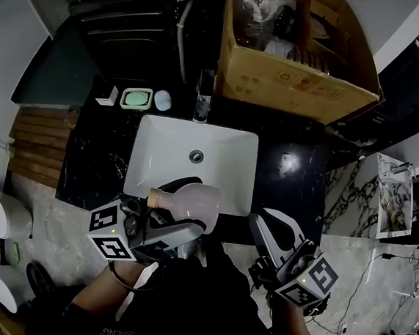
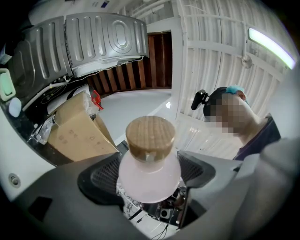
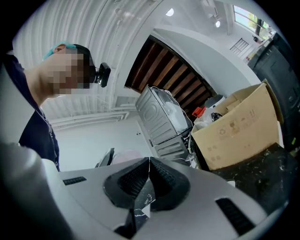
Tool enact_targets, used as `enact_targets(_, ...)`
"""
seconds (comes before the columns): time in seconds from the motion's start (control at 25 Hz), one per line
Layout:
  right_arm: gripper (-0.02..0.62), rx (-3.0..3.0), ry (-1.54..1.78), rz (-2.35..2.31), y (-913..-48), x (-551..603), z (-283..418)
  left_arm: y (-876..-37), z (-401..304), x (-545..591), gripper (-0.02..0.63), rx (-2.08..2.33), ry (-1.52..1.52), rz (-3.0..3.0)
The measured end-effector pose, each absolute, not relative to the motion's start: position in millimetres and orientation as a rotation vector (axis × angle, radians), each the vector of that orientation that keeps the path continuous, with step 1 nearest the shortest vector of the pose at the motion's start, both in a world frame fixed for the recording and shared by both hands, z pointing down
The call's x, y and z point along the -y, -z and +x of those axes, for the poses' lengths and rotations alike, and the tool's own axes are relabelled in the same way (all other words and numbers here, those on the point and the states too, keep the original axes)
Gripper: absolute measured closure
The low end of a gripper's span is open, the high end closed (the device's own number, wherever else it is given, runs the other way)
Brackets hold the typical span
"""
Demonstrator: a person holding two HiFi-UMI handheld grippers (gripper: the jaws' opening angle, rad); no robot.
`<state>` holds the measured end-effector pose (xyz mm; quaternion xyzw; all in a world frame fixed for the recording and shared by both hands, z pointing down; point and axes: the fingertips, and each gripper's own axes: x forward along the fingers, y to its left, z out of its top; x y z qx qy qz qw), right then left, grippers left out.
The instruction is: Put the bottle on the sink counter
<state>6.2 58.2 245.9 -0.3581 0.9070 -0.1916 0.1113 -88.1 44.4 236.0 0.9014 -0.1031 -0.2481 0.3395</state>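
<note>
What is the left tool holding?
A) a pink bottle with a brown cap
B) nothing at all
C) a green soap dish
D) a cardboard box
A: in the left gripper view the left tool has its two jaws pressed against the sides of the pink bottle, whose brown cap points away from the tool.

My left gripper (image 1: 191,207) and right gripper (image 1: 264,223) in pale grey shells, black ribbed pads (image 3: 129,180), black-and-white marker cubes (image 1: 111,235), my dark top (image 1: 189,301)
</note>
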Motion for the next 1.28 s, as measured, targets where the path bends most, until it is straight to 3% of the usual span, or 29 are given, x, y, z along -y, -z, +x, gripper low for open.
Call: enact_targets(1.28, 0.569, -2.721, 0.665, -0.876, -281, 55, 96, -287, -11, 73, 0.222, 0.564, 0.582, 2.295)
